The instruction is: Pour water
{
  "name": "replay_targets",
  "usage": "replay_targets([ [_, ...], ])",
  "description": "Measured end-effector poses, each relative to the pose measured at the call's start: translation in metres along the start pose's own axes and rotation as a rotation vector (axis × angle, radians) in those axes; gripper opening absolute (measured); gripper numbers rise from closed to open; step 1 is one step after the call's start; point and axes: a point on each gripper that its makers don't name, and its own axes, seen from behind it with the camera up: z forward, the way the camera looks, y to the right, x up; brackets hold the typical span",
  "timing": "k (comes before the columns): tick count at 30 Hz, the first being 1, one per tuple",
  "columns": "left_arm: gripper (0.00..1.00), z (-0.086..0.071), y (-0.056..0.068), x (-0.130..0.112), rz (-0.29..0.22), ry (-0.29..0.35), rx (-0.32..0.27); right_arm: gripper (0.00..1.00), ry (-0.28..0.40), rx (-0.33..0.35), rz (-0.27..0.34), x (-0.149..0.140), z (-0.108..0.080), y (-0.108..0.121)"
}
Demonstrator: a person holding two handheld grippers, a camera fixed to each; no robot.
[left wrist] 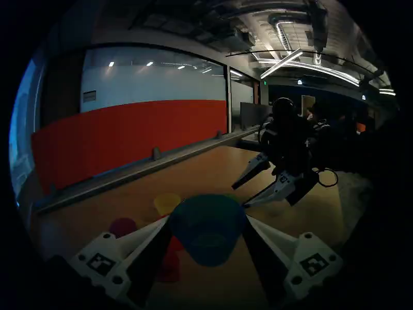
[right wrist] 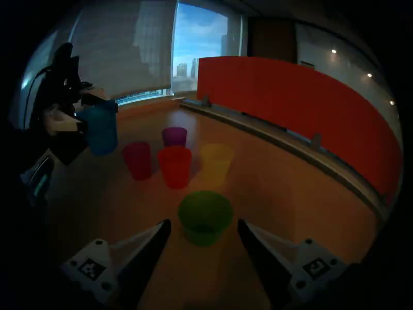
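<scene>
blue cup: we hold the blue cup (left wrist: 208,240) clamped between both fingers of the left gripper (left wrist: 208,222), raised clear of the table (right wrist: 289,206) and close to upright.
green cup: the green cup (right wrist: 205,217) stands on the table between the spread fingers of the right gripper (right wrist: 202,223); we see a gap on each side, so nothing is grasped there.
progress: we judge the pick-up done and the pour not yet begun; whether either cup holds water we cannot tell.
left to do: bring the blue cup over a receiving cup and tip it.
neighbours: the magenta cup (right wrist: 138,160), red cup (right wrist: 174,166), purple cup (right wrist: 174,137) and yellow cup (right wrist: 216,164) stand bunched just beyond the green one.
open room: bare table lies toward the red partition (right wrist: 310,103); the rail at its foot marks that edge.
</scene>
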Motion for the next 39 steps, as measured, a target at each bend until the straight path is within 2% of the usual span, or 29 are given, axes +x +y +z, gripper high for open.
replay_targets([
  [11,0.88,-0.004,-0.003,0.014,-0.01,0.05,0.01,1.0,-0.021,0.003,0.003,-0.012,0.024,0.001],
  [23,0.88,-0.012,-0.009,0.025,-0.015,0.084,0.024,1.0,-0.019,0.006,0.0,-0.012,0.05,0.002],
  [25,0.88,-0.013,-0.01,0.025,-0.014,0.082,0.028,1.0,-0.017,0.008,-0.001,-0.012,0.052,0.001],
  [30,0.88,-0.015,-0.014,0.023,-0.014,0.08,0.039,0.92,-0.016,0.014,-0.006,-0.012,0.055,0.0],
  [39,0.88,-0.017,-0.017,0.022,-0.017,0.08,0.048,0.91,0.017,0.027,-0.001,-0.001,0.051,-0.006],
])
